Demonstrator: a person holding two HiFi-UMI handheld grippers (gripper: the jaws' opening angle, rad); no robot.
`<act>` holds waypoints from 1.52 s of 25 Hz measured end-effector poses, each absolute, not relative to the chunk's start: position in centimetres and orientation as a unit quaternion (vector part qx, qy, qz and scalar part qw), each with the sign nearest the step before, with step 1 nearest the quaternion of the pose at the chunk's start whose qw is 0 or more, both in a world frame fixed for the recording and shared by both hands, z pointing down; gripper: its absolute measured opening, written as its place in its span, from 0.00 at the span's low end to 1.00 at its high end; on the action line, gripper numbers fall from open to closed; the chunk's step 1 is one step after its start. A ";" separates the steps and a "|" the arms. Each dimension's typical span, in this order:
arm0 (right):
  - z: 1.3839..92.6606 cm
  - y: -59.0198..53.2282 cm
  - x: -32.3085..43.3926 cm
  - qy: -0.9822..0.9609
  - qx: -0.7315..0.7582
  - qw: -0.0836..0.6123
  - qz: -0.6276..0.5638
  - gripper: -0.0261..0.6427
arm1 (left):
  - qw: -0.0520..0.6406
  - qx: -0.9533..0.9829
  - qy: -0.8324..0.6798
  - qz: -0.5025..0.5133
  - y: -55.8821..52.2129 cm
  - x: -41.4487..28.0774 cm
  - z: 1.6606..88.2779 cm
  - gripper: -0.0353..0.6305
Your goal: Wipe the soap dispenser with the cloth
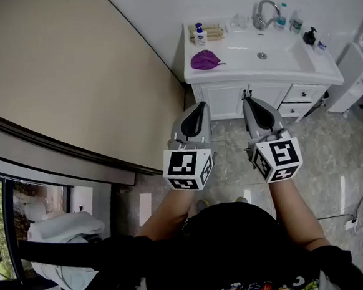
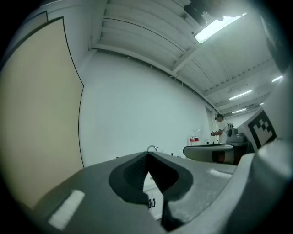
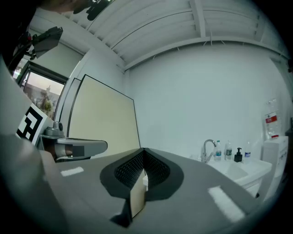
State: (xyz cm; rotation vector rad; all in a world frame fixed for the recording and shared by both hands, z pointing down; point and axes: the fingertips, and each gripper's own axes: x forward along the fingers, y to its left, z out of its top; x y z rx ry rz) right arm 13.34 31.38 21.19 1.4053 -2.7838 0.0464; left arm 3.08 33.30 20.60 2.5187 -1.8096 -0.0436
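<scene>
The black pump bottle (image 1: 310, 36), probably the soap dispenser, stands at the right rear of the basin (image 1: 249, 47). The purple cloth (image 1: 205, 60) lies on the vanity top (image 1: 225, 70), left side. Your left gripper (image 1: 194, 106) and right gripper (image 1: 254, 102) hover level, well short of both, jaws closed on nothing.

White vanity (image 1: 225, 100) against white wall (image 1: 158, 5); grey tiled floor (image 1: 332, 154).

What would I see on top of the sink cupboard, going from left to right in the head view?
purple cloth → tap → black pump bottle
</scene>
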 end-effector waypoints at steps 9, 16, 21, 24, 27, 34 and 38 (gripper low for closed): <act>24.5 25.4 15.2 -0.906 0.422 0.019 0.022 0.08 | 0.020 0.789 -0.613 -0.010 27.9 5.0 23.3 0.05; 29.7 16.2 10.9 -0.908 0.413 0.048 0.050 0.09 | 0.040 0.781 -0.623 -0.002 18.1 -0.1 26.8 0.05; 33.1 6.4 7.1 -0.894 0.433 0.081 0.083 0.10 | 0.062 0.796 -0.602 0.006 7.2 -3.9 29.1 0.05; 35.4 1.2 5.0 -0.883 0.447 0.104 0.100 0.11 | 0.065 0.809 -0.585 0.013 1.6 -6.0 30.0 0.05; 37.1 -3.4 2.6 -0.878 0.451 0.125 0.104 0.13 | 0.067 0.822 -0.566 0.017 -3.1 -7.5 31.0 0.05; 44.9 -9.2 -1.4 -0.880 0.385 0.237 0.145 0.26 | 0.130 0.811 -0.568 0.050 -8.0 -9.2 36.2 0.05; 49.5 -11.7 -2.3 -0.872 0.353 0.293 0.168 0.32 | 0.153 0.794 -0.585 0.067 -9.5 -10.1 38.5 0.05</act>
